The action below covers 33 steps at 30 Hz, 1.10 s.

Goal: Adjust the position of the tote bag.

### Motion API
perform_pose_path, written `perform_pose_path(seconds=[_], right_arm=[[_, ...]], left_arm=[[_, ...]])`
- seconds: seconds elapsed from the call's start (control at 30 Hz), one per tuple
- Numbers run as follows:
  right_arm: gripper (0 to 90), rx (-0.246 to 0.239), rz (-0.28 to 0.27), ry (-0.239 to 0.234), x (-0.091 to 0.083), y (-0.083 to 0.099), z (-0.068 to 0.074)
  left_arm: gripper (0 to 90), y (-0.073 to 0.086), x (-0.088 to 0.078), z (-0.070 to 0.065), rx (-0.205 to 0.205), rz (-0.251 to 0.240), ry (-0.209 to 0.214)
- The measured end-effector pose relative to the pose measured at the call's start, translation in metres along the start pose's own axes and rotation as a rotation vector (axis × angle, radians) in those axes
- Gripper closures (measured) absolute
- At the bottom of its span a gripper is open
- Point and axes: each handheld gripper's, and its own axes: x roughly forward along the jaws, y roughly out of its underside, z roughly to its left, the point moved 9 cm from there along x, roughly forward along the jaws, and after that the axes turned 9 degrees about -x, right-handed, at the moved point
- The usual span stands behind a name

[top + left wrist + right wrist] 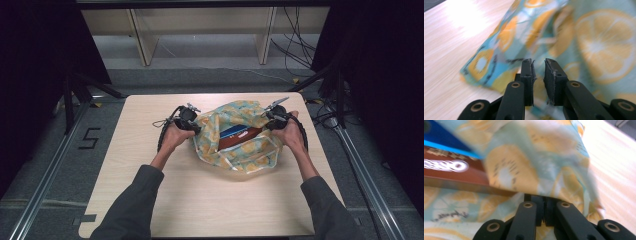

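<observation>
left hand (172,137): forearm comes in from the bottom and angles up and inward; the hand wraps the gripper body at the cloth's left edge.
left gripper (189,120): points toward the middle of the table, at the cloth. in the left gripper view (539,63) its jaws stand a narrow gap apart with the cloth just beyond the tips; cannot tell whether any fabric sits between the pads.
right hand (290,132): forearm rises from the bottom right and leans inward; the hand holds its gripper at the cloth's right edge.
right gripper (275,116): points left, into the cloth. in the right gripper view (545,200) the jaws are pressed together with the cloth's fabric bunched right at their tips, pinching it.
cloth (235,137): teal fabric with a lemon-slice print, lying mid-table between the two grippers, its sides lifted up around the box and open at the top.
box (239,134): brown and blue, flat, lying inside the cloth; its long axis runs roughly left to right across the table, its right end slightly farther from the person.
table (150,200): pale wood, bare in front of the cloth.
</observation>
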Motion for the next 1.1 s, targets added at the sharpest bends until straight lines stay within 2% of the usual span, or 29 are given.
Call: perform_pose_path(seconds=[0.03,0.07,0.1,0.13,0.17,0.2,0.27,0.3,0.33,0.37,0.47,0.53,0.57,0.6,0.63,0.67,0.7,0.73,0.77,0.8,0.83,0.87,0.9,0.93,0.97,1.0,1.03,1.07,1.1], right_arm=[[89.8,0.013,0.009,-0.003,0.003,0.003,0.000],[89.7,0.044,0.032,-0.013,0.005,0.006,0.003],[88.5,0.044,0.027,-0.022,0.006,0.006,0.004],[88.1,0.022,0.005,-0.021,0.006,0.004,0.004],[87.9,0.025,-0.012,-0.015,0.003,0.000,0.005],[87.5,0.023,-0.057,-0.021,-0.005,-0.008,0.010],[86.7,0.025,-0.060,-0.028,-0.011,-0.012,0.013],[86.1,0.000,-0.094,-0.032,-0.015,-0.017,0.015],[85.9,0.030,-0.116,-0.053,-0.022,-0.024,0.021],[85.7,0.007,-0.132,-0.077,-0.031,-0.032,0.026],[85.8,0.011,-0.151,-0.079,-0.032,-0.041,0.024],[86.1,0.034,-0.145,-0.063,-0.027,-0.046,0.017],[86.4,0.059,-0.165,-0.057,-0.021,-0.050,0.013],[86.5,0.095,-0.159,-0.063,-0.018,-0.050,0.010],[86.6,0.089,-0.135,-0.042,-0.013,-0.048,0.003],[86.6,0.101,-0.134,-0.019,-0.006,-0.047,-0.002],[86.6,0.116,-0.112,-0.021,-0.003,-0.044,-0.005],[86.6,0.128,-0.105,-0.016,0.004,-0.041,-0.008],[86.6,0.141,-0.095,-0.021,0.008,-0.039,-0.008],[86.6,0.141,-0.105,-0.011,0.014,-0.037,-0.010],[86.6,0.138,-0.080,-0.021,0.014,-0.034,-0.010],[86.7,0.165,-0.096,-0.021,0.018,-0.034,-0.009],[86.7,0.155,-0.072,-0.031,0.019,-0.031,-0.007],[86.6,0.136,-0.077,-0.029,0.021,-0.031,-0.007],[86.6,0.144,-0.080,-0.027,0.023,-0.031,-0.006],[86.5,0.118,-0.092,-0.022,0.023,-0.030,-0.008],[86.0,0.127,-0.074,-0.026,0.019,-0.029,-0.008],[85.3,0.133,-0.081,-0.030,0.015,-0.030,-0.008],[84.9,0.126,-0.100,-0.024,0.013,-0.031,-0.009]], left_arm=[[76.9,0.000,-0.003,0.000,-0.013,-0.010,0.006],[76.8,0.000,-0.007,-0.001,-0.002,-0.016,0.010],[76.1,0.000,-0.011,-0.003,0.007,-0.029,0.018],[75.9,-0.002,-0.017,-0.007,0.006,-0.050,0.026],[75.8,-0.004,-0.025,-0.009,0.015,-0.069,0.032],[75.6,-0.006,-0.030,-0.012,0.021,-0.082,0.044],[75.4,-0.010,-0.045,-0.018,0.031,-0.113,0.067],[74.9,-0.014,-0.053,-0.024,0.043,-0.139,0.079],[74.4,-0.016,-0.059,-0.029,0.043,-0.157,0.094],[73.2,-0.017,-0.063,-0.035,0.050,-0.169,0.105],[72.5,-0.020,-0.069,-0.057,0.083,-0.188,0.151],[71.9,-0.021,-0.068,-0.071,0.104,-0.193,0.174],[71.8,-0.020,-0.065,-0.078,0.117,-0.194,0.182],[71.7,-0.019,-0.061,-0.083,0.146,-0.184,0.193],[71.5,-0.018,-0.056,-0.087,0.158,-0.167,0.191],[71.3,-0.016,-0.051,-0.088,0.165,-0.153,0.184],[71.2,-0.013,-0.043,-0.089,0.152,-0.131,0.176],[71.2,-0.012,-0.037,-0.089,0.165,-0.114,0.167],[71.3,-0.010,-0.031,-0.087,0.164,-0.102,0.146],[71.4,-0.008,-0.026,-0.085,0.154,-0.090,0.143],[71.5,-0.006,-0.020,-0.082,0.151,-0.072,0.142],[71.9,-0.004,-0.015,-0.078,0.146,-0.058,0.131],[72.0,-0.002,-0.010,-0.074,0.134,-0.057,0.105],[72.1,-0.001,-0.007,-0.070,0.137,-0.056,0.089],[72.2,0.003,-0.005,-0.067,0.128,-0.043,0.081],[72.3,0.006,-0.003,-0.064,0.117,-0.035,0.087],[72.4,0.008,-0.003,-0.060,0.113,-0.040,0.081],[72.4,0.009,-0.006,-0.059,0.107,-0.034,0.091],[72.3,0.009,-0.008,-0.059,0.094,-0.056,0.098]])
